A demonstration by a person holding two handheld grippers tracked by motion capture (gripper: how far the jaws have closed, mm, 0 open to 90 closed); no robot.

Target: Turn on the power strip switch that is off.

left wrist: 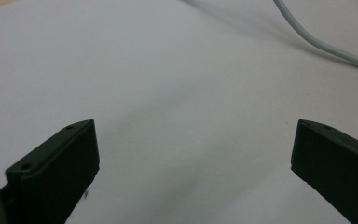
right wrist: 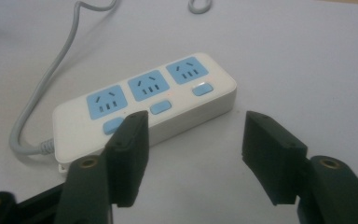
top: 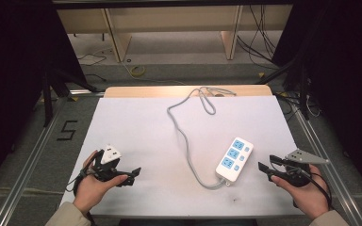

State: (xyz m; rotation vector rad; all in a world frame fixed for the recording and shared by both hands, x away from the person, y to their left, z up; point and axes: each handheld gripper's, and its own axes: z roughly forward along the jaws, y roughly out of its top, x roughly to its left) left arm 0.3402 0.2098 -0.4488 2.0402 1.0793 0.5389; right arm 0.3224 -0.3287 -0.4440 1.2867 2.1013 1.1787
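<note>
Power strip (top: 234,159) sitting untouched on the white table sheet (top: 141,127), right of centre and near the front edge, so basically nothing done yet. Lying flat, sockets facing up, long axis running diagonally: cord end pointing toward the near edge and a bit left, far end aiming away and to the right. Grey cord (top: 184,136) snaking off from the near end, curving back across the sheet toward a loop at the far edge.

Right gripper (top: 266,164) hovering just beside the strip's right side, jaws spread wide with nothing between them, aimed at it. Looking along those jaws in the right gripper view, strip (right wrist: 144,105) sitting just past the tips, not touching.

Left gripper (top: 135,173) parked well apart on the left, jaws also gaping and empty over bare sheet, just a bit of cord (left wrist: 321,44) off in the corner.

Guessing everything's still ahead: closing in, grabbing, whatever comes after.
</note>
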